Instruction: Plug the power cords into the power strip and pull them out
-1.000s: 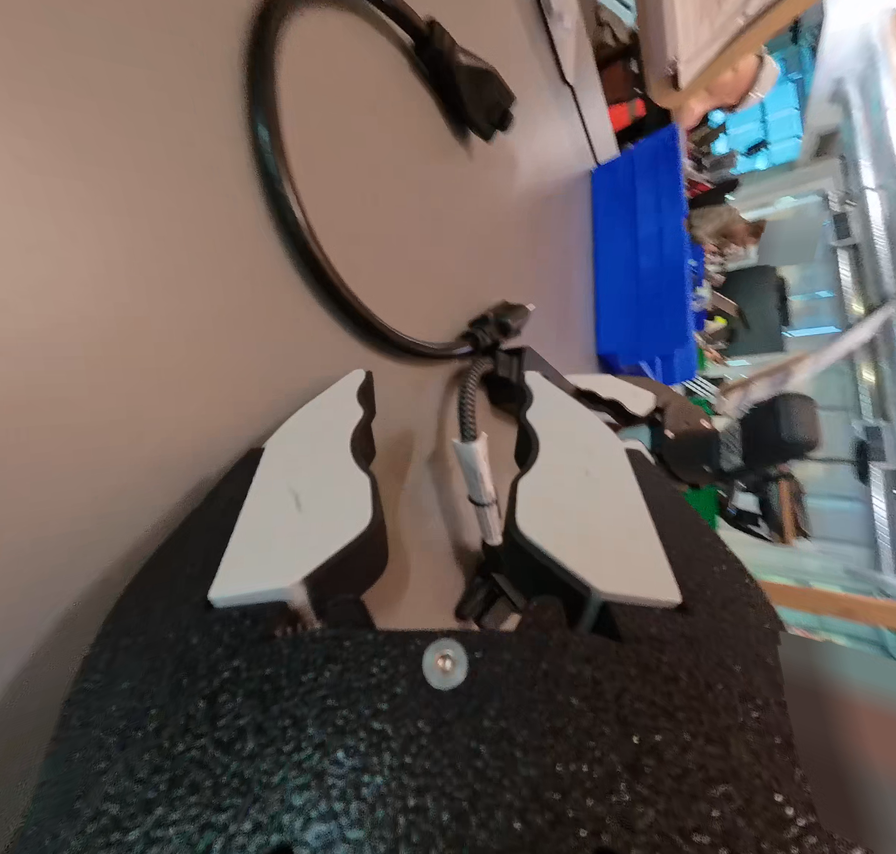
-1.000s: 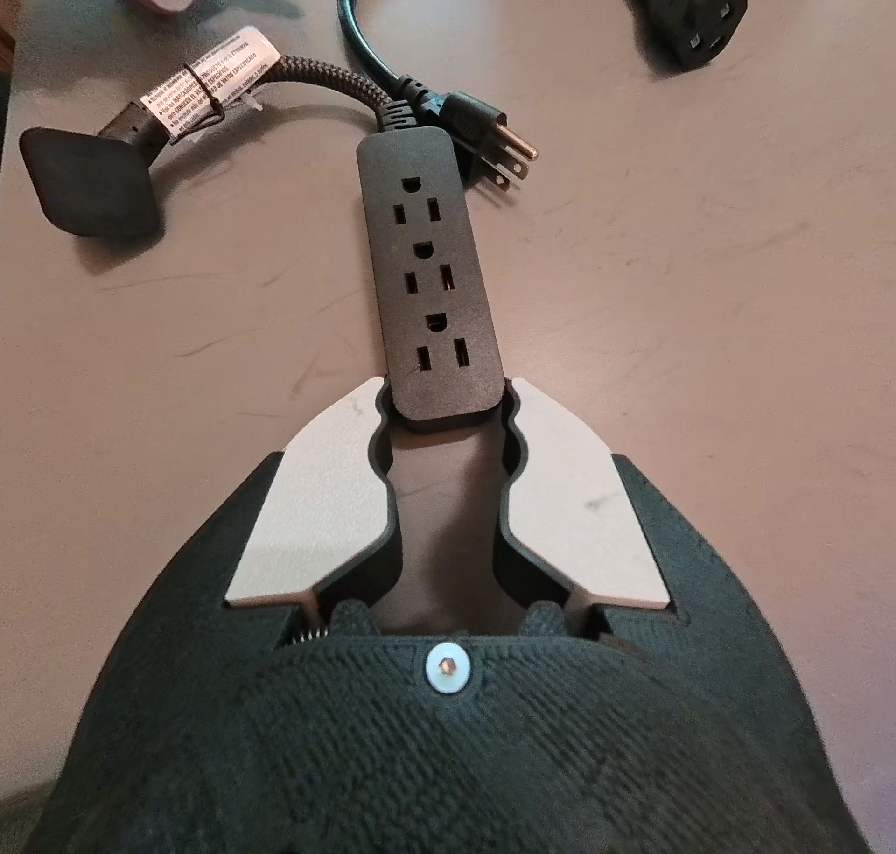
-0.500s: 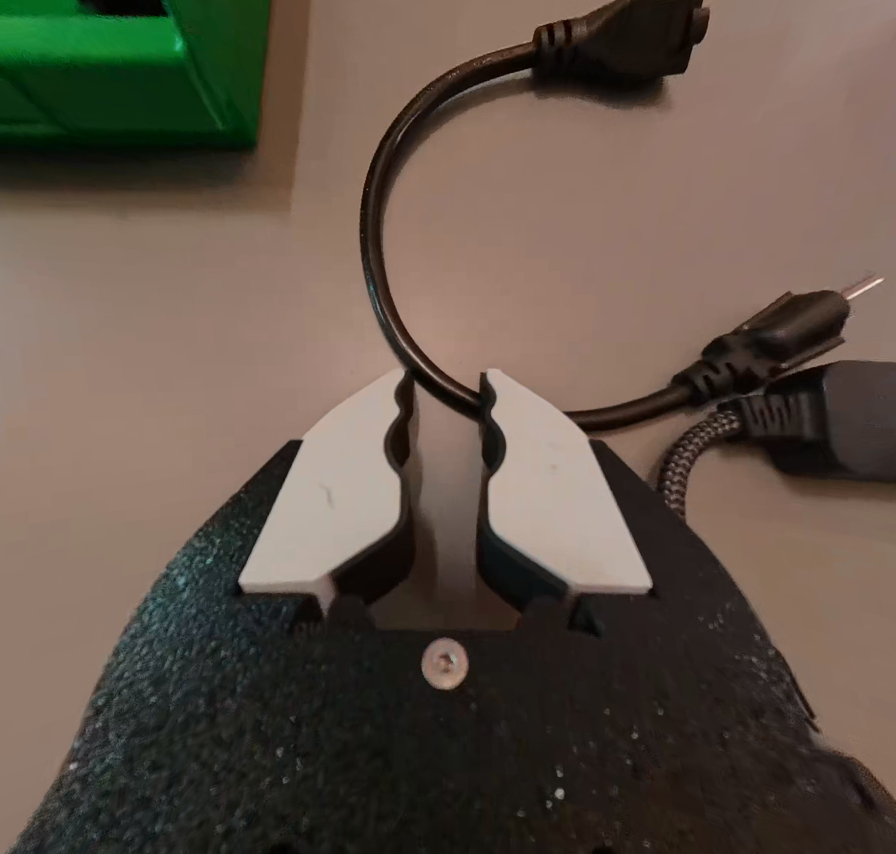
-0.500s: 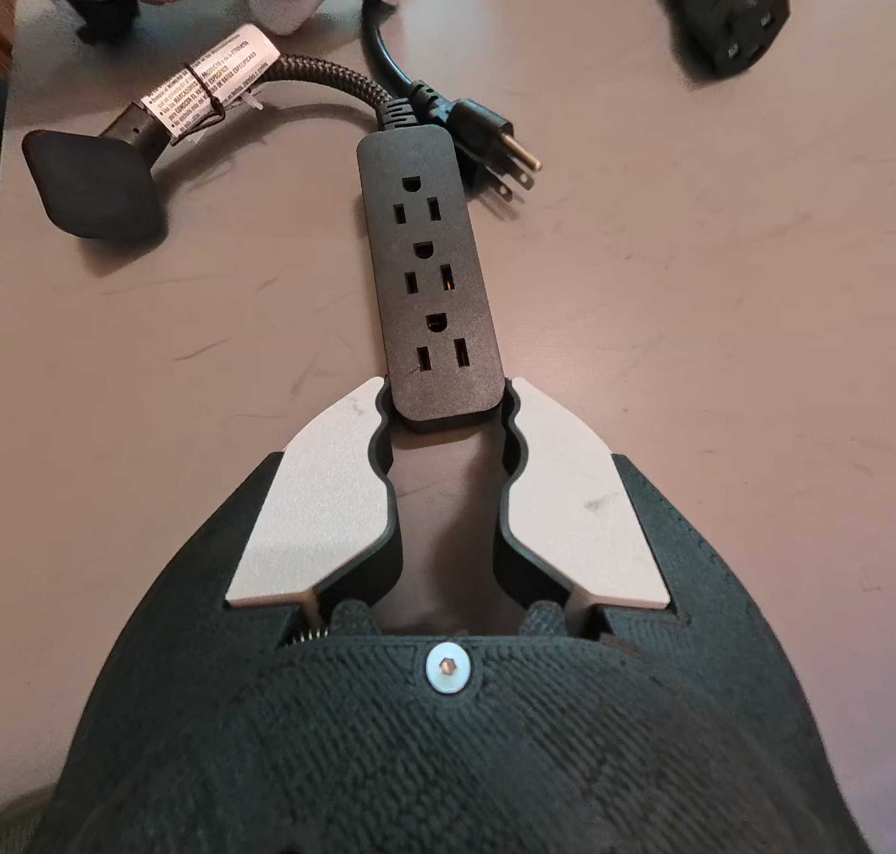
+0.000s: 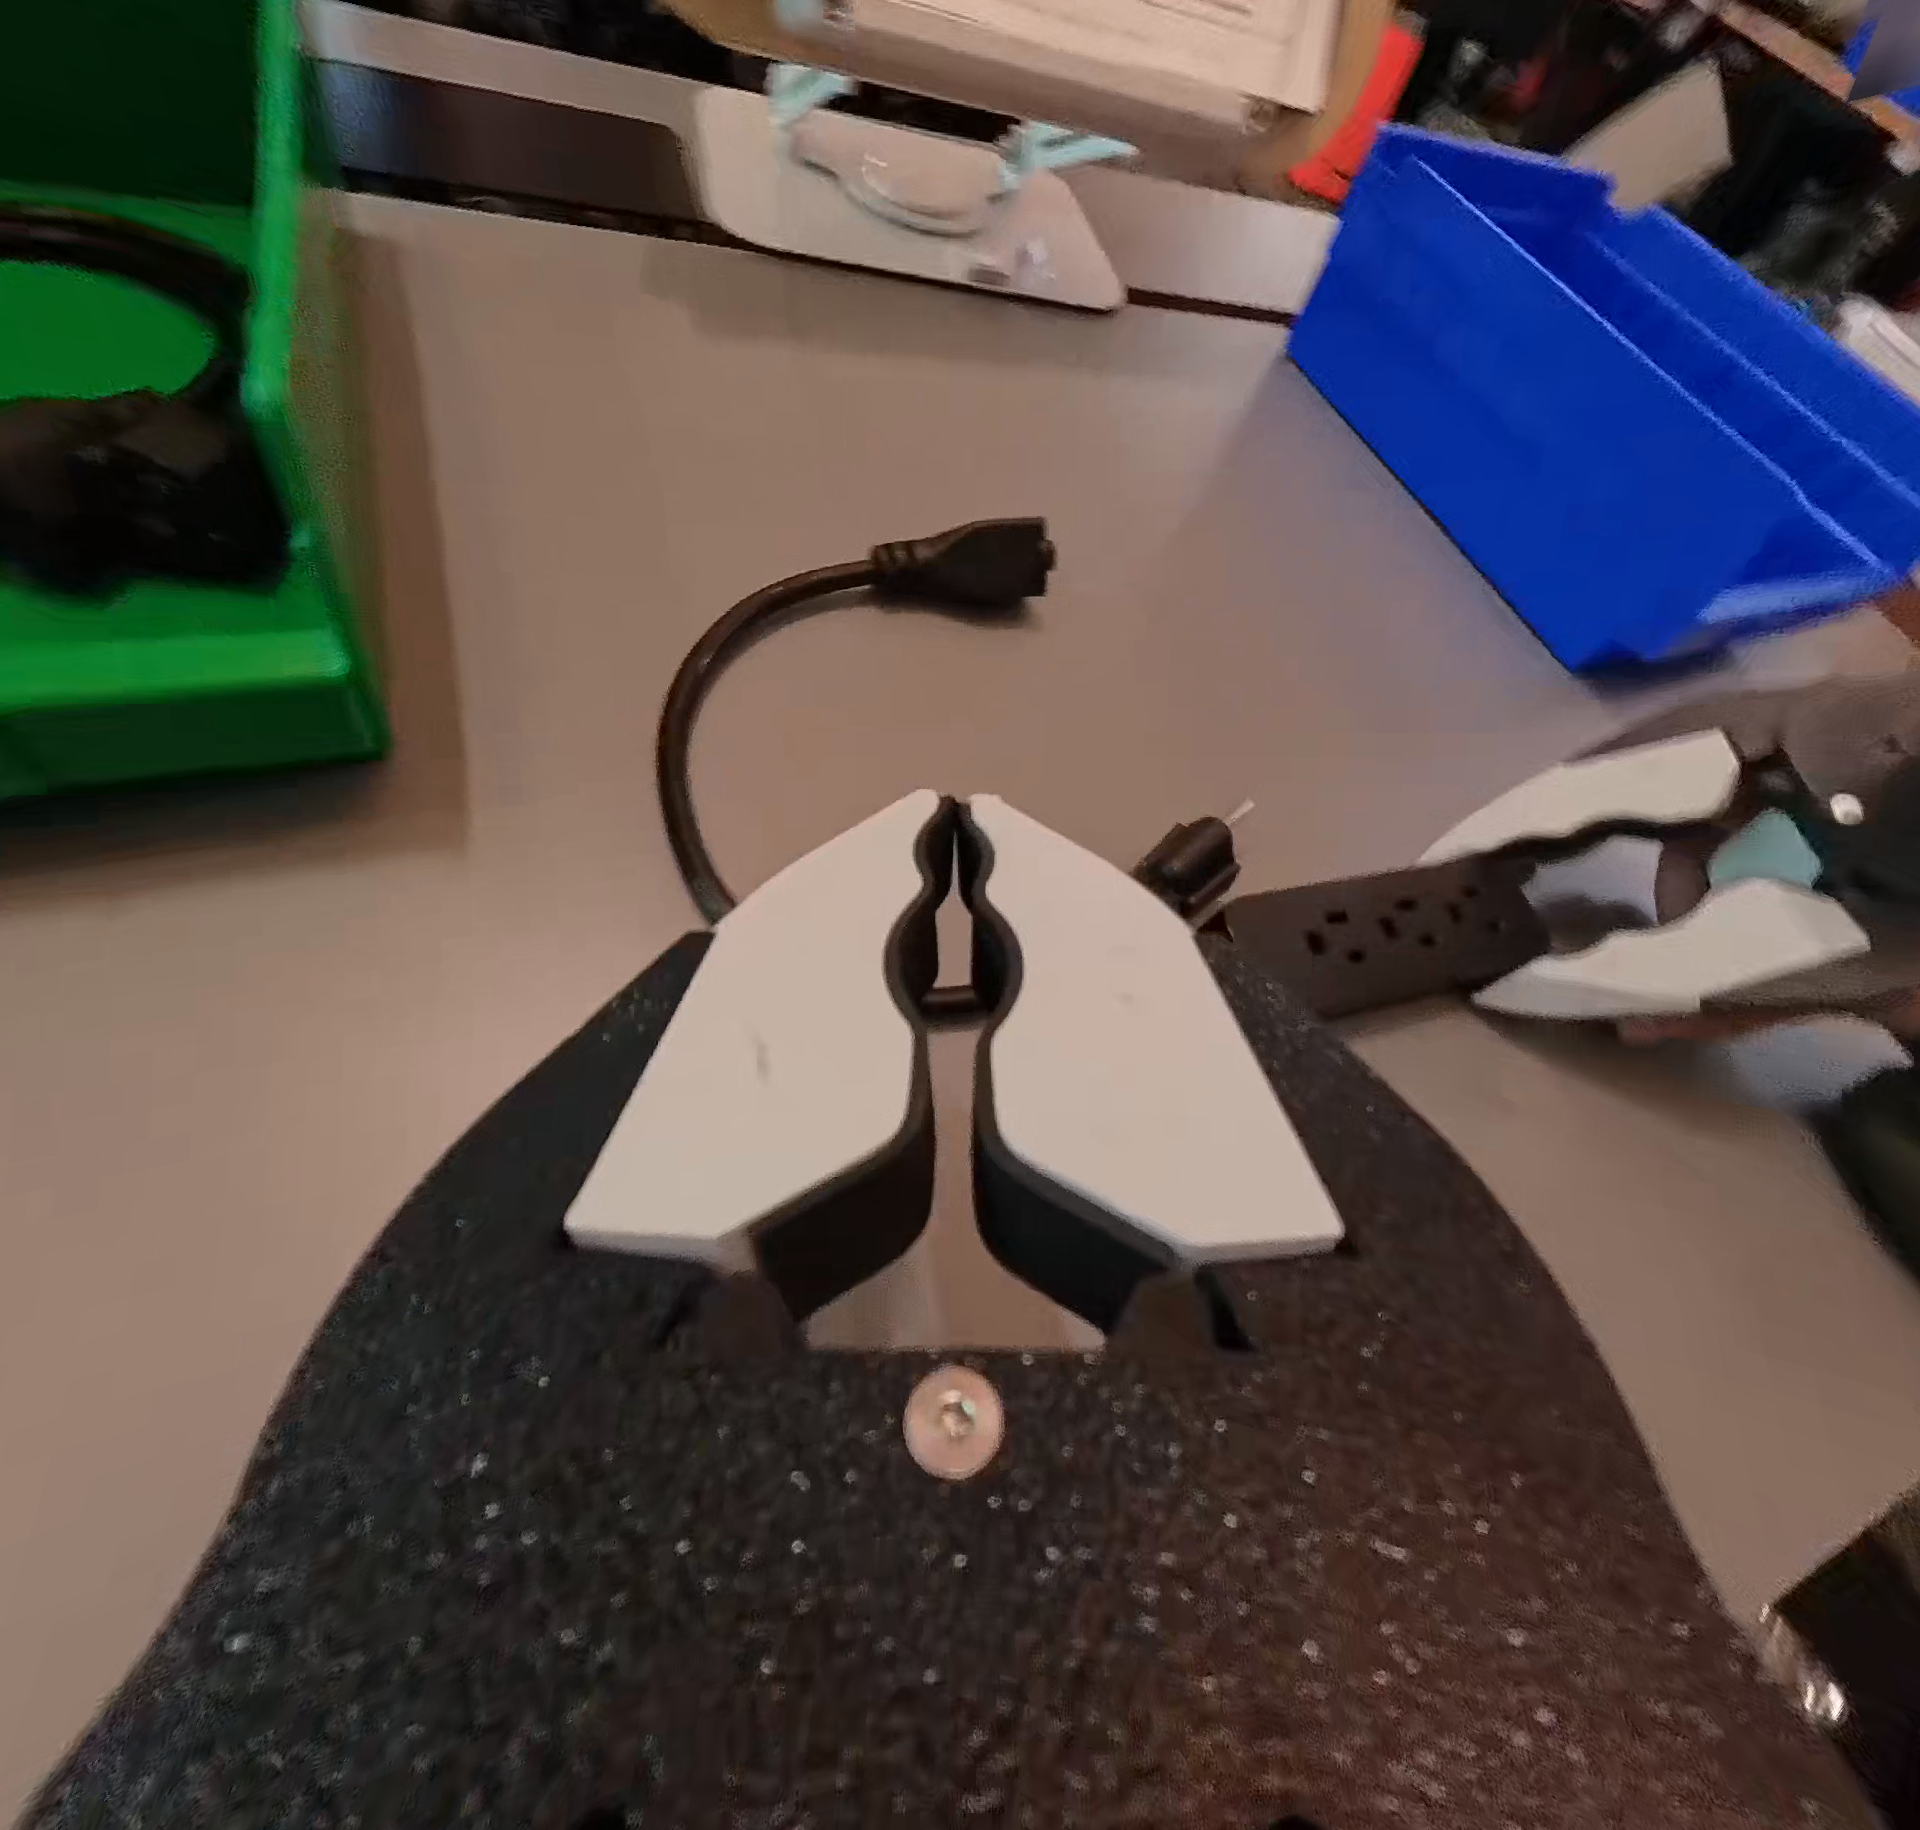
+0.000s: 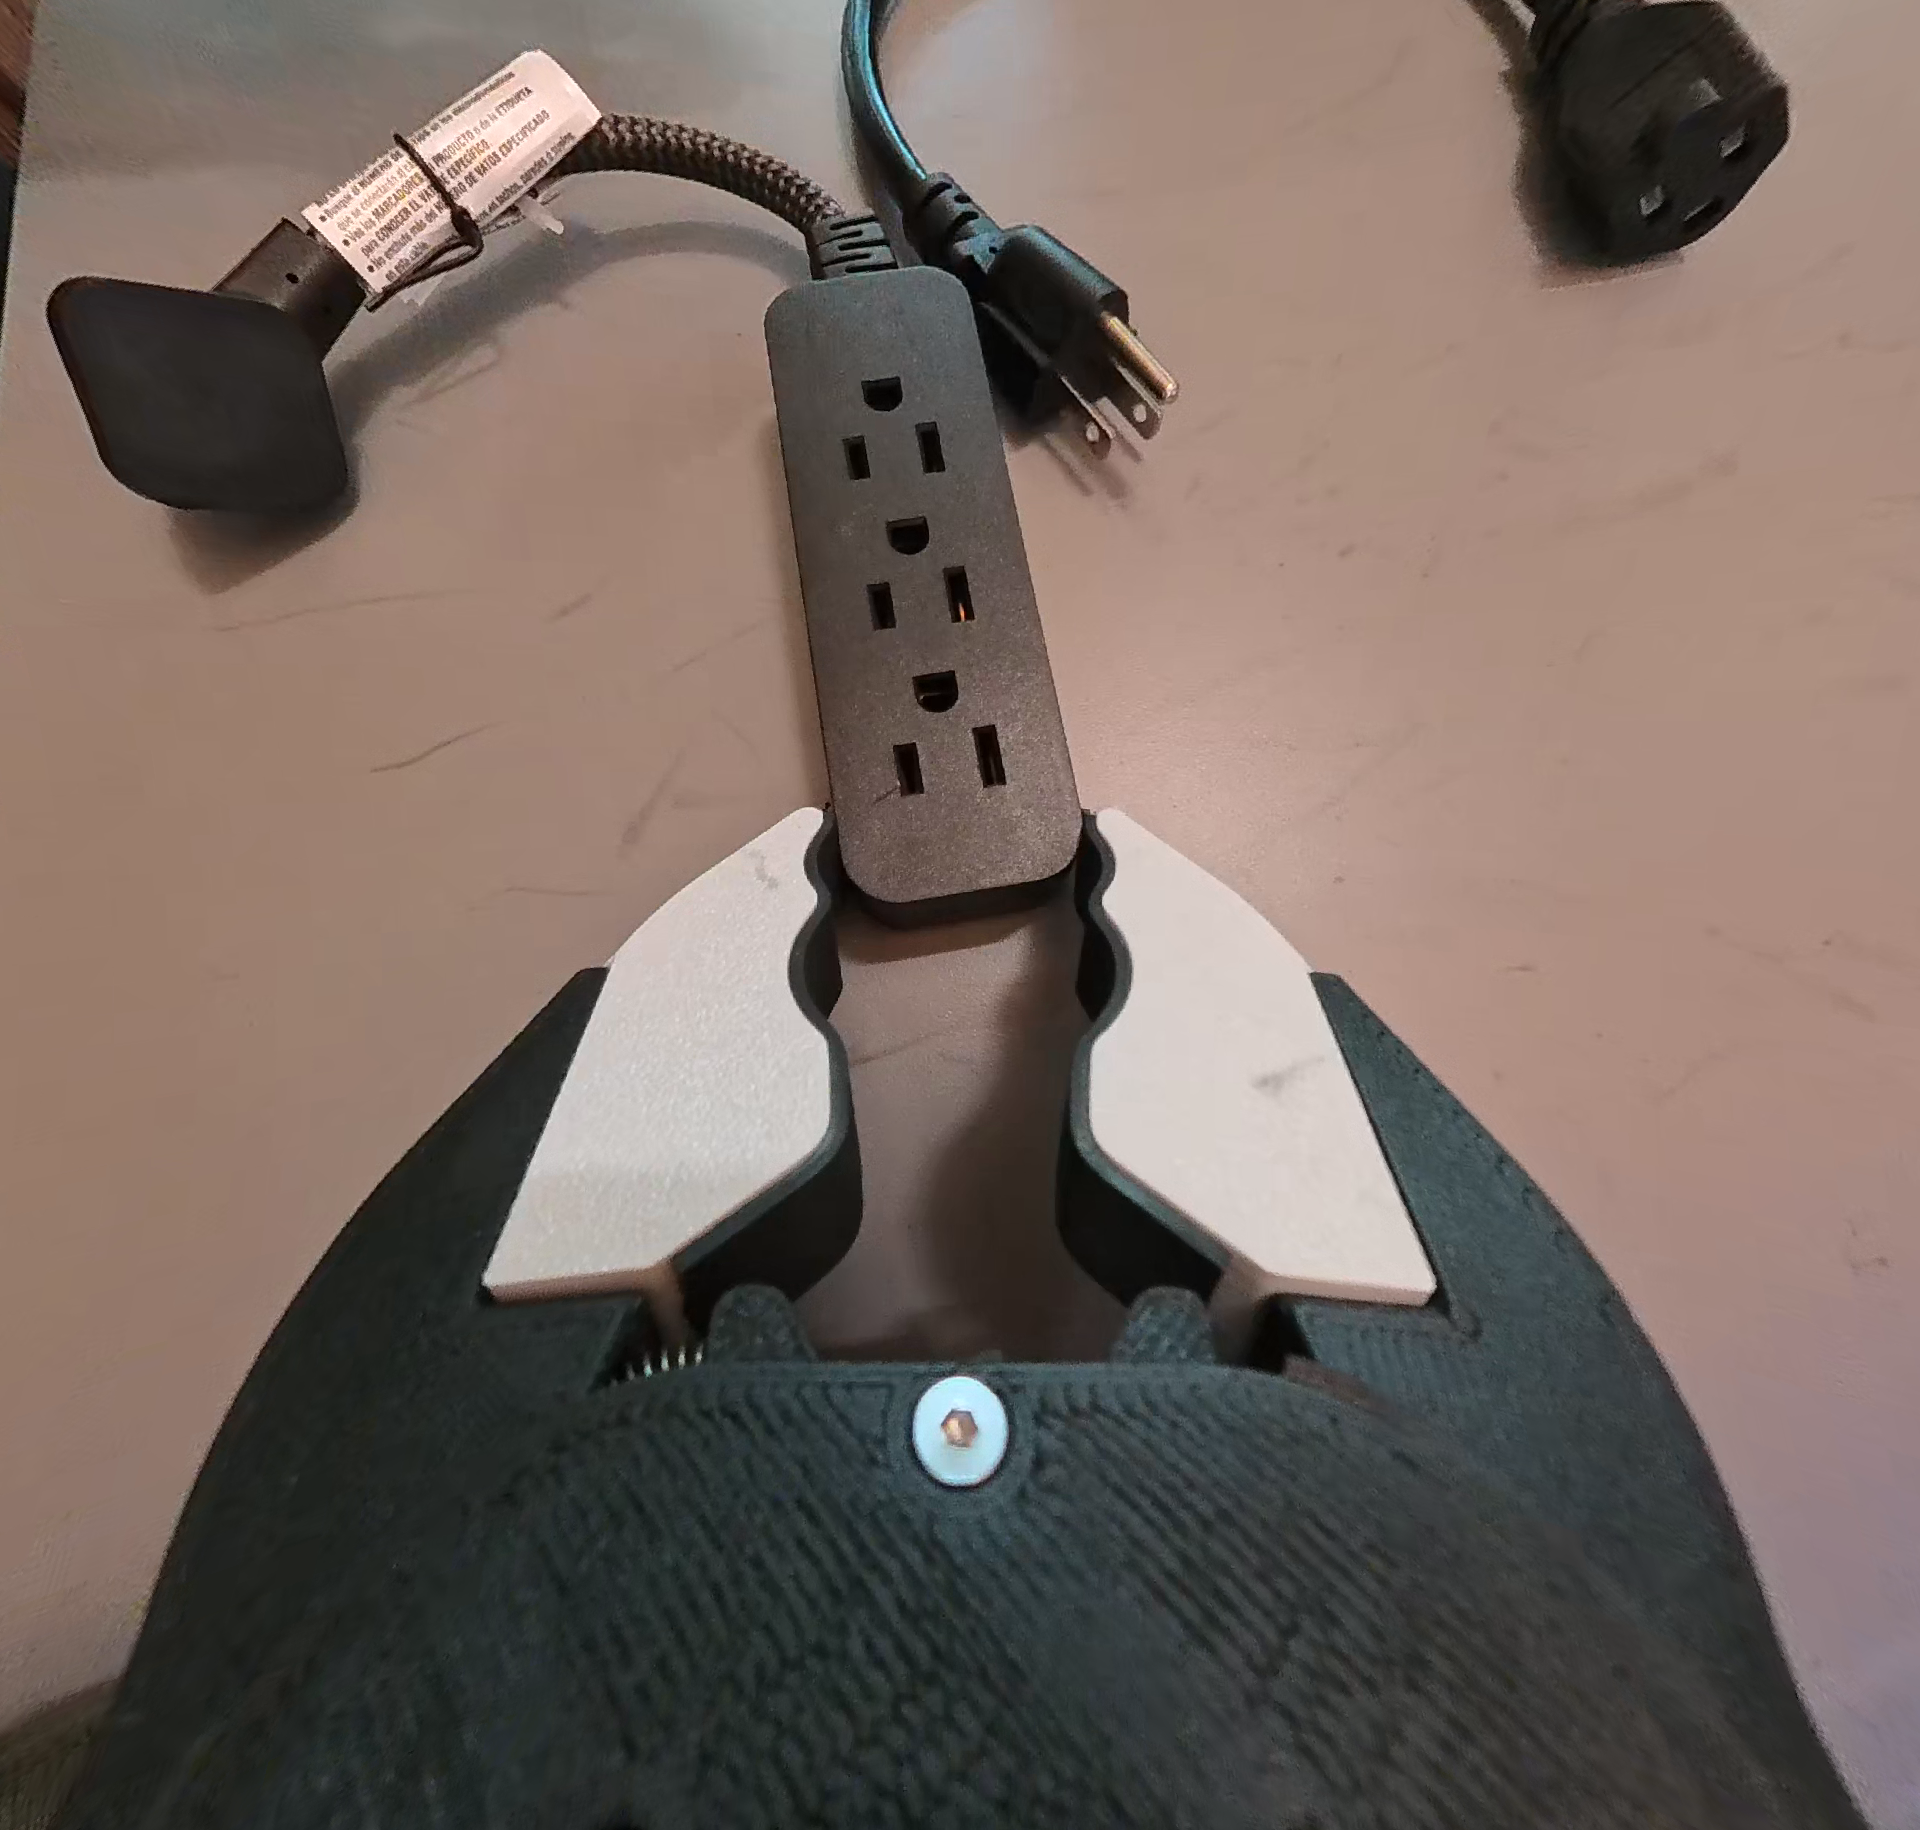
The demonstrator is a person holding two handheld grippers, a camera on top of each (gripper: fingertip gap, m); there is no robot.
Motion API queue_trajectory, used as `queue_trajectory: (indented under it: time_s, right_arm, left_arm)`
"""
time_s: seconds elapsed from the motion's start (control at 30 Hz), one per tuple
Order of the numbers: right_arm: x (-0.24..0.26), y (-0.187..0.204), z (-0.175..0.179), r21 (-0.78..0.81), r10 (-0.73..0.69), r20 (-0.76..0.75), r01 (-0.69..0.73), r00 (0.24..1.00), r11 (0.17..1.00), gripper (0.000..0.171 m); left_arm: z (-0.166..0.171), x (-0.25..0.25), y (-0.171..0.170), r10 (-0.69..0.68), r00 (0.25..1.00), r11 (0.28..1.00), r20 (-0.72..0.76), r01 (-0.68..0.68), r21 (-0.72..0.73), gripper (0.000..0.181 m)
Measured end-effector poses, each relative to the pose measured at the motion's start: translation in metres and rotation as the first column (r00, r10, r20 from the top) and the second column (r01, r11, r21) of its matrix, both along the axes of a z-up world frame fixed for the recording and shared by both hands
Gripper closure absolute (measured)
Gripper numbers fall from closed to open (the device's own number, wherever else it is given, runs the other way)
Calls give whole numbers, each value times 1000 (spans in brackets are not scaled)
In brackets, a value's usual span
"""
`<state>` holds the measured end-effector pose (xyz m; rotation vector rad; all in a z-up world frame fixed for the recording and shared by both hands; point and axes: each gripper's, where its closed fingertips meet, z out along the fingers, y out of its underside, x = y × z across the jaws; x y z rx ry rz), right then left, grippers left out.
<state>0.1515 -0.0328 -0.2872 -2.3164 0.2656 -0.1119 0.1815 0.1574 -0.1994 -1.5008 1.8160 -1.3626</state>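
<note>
The right tool (image 6: 958,850) is clamped on the near end of the black three-outlet power strip (image 6: 925,575), which lies flat on the bench (image 6: 1455,741). All outlets are seen unoccupied. The short black power cord (image 6: 894,128) lies curved beside the strip's far end, its three-prong plug (image 6: 1070,336) unplugged. The left tool (image 5: 954,812) is closed, tips together; whether the cord is caught beneath cannot be told.
</note>
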Motion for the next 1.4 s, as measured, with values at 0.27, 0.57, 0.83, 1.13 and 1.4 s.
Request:
queue_trajectory:
  time_s: [0.27,0.57,0.83,1.13,1.4]
  right_arm:
    - [0,0,0,0,0,0,0,1000,1000,128]
    - [0,0,0,0,0,0,0,1000,1000,128]
    - [0,0,0,0,3,0,-3,1000,1000,128]
    - [0,0,0,0,3,0,-3,1000,1000,128]
    - [0,0,0,0,1,0,-1,1000,1000,128]
  left_arm:
    - [-72,-7,-12,-456,858,664,-235,504,552,149]
    - [-91,-15,-34,-619,679,516,-395,731,447,171]
    - [4,-29,-11,-538,527,-27,-657,769,639,172]
    - [59,-84,2,-6,157,-301,-988,942,152,172]
    - [11,-29,-76,-159,168,-502,-973,835,226,172]
